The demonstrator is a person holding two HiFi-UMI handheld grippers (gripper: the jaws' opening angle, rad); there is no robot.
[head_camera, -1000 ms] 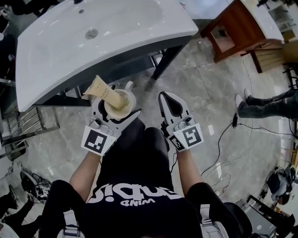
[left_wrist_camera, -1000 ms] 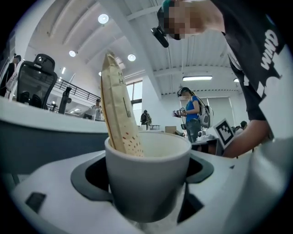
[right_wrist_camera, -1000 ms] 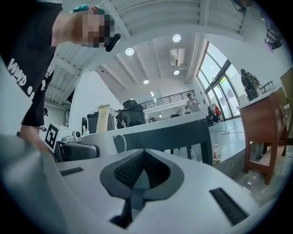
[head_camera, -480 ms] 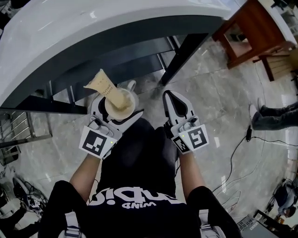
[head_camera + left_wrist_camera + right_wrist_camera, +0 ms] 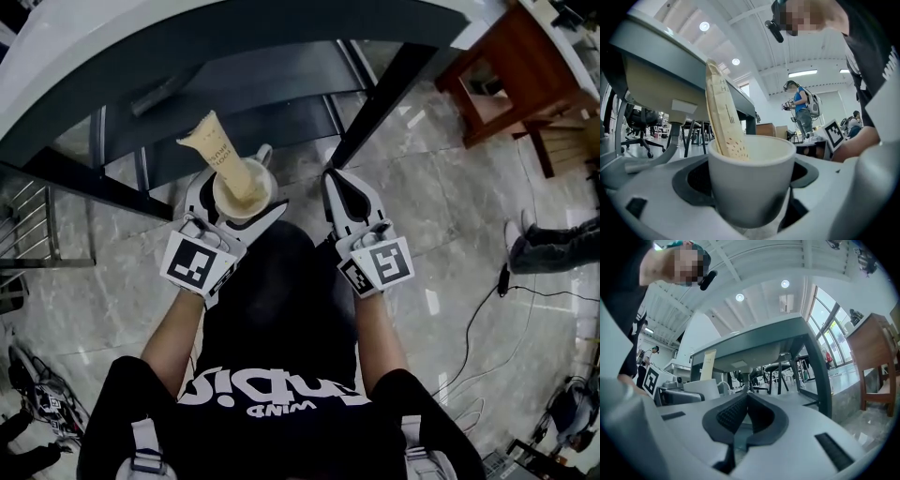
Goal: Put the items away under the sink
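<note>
My left gripper (image 5: 242, 208) is shut on a white mug (image 5: 242, 195) with a cream tube (image 5: 223, 157) standing tilted in it. In the left gripper view the mug (image 5: 752, 180) fills the space between the jaws and the tube (image 5: 723, 117) leans up to the left. The mug's handle points toward the sink stand. My right gripper (image 5: 339, 187) is held beside it, shut and empty; its jaws meet at the tips (image 5: 747, 397). Both are held low in front of the dark shelf (image 5: 253, 103) under the white sink (image 5: 94, 37).
A dark stand leg (image 5: 375, 108) slants down just ahead of the right gripper. A metal rack (image 5: 37, 225) stands at the left. A wooden stool (image 5: 497, 84) is at the right, with a cable (image 5: 487, 291) on the marble floor. Another person's legs (image 5: 553, 244) show at the right edge.
Both grippers and my head have dropped lower and closer to the sink stand; the basin top has slid out of view and the shelf under it now shows. The mug stays held.
</note>
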